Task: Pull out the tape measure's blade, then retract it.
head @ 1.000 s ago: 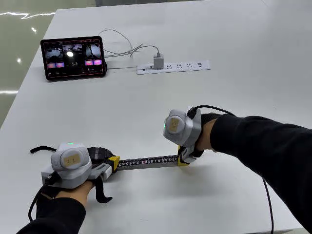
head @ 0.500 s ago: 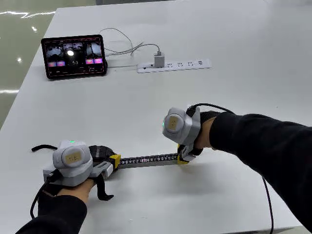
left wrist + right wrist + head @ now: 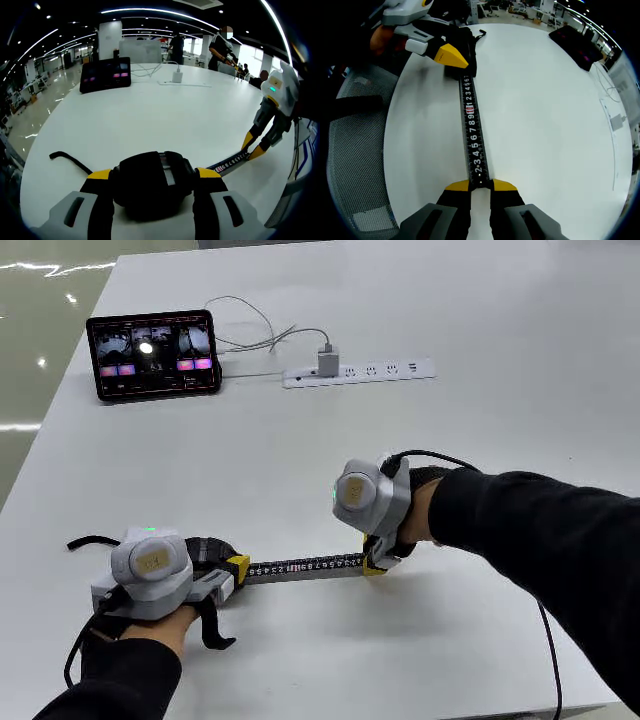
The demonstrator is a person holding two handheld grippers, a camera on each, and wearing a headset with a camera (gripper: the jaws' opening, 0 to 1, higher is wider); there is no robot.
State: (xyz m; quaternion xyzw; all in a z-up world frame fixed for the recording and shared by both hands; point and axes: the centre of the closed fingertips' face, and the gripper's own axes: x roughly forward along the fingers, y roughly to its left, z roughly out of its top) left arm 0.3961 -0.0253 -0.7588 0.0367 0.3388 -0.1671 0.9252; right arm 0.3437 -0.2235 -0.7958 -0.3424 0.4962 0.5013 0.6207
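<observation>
The black tape measure case [image 3: 152, 182] sits on the white table, clamped between the yellow-tipped jaws of my left gripper [image 3: 154, 176], also at the lower left in the head view [image 3: 222, 575]. Its blade [image 3: 472, 132] runs out flat along the table, numbers up, and shows as a short strip [image 3: 305, 566] in the head view. My right gripper [image 3: 480, 186] is shut on the blade's end, at the table's middle front [image 3: 375, 562]. A black wrist strap [image 3: 70, 159] trails from the case.
A tablet [image 3: 153, 353] with a lit screen stands at the back left of the white table [image 3: 480, 420]. A white power strip [image 3: 360, 371] with a charger and cables lies behind the middle. The table's front edge runs just below the grippers.
The right gripper has crept slightly left toward the case, so the exposed blade is a little shorter. The left gripper still holds the case in place.
</observation>
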